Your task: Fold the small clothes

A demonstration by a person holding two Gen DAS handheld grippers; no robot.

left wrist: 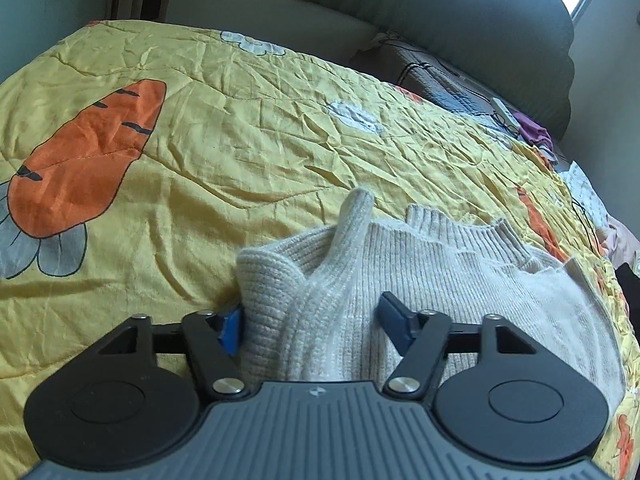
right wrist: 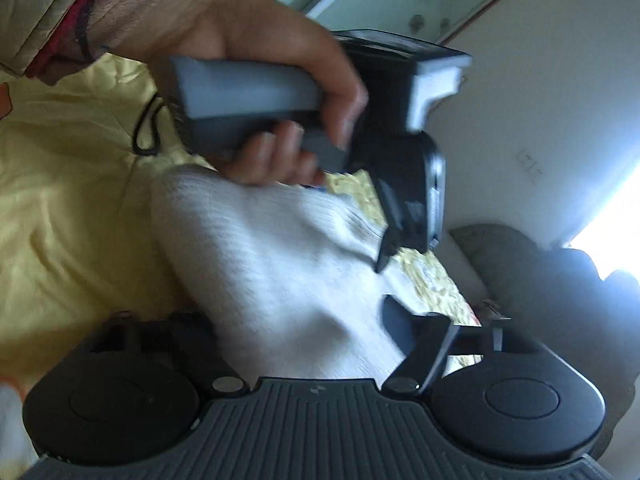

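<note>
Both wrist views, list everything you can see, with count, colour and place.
sweater: one, cream ribbed knit, bunched on the quilt between both grippers' fingers
quilt: one, yellow with orange carrot print, covering the bed
headboard: one, grey padded, far end of bed
purple cloth: one, bed's far right edge
left gripper: black with blue pads, open around a sweater fold
right gripper: black, blurred, sweater between its fingers; grip unclear
left hand: one, holding the left gripper's grey handle
</note>
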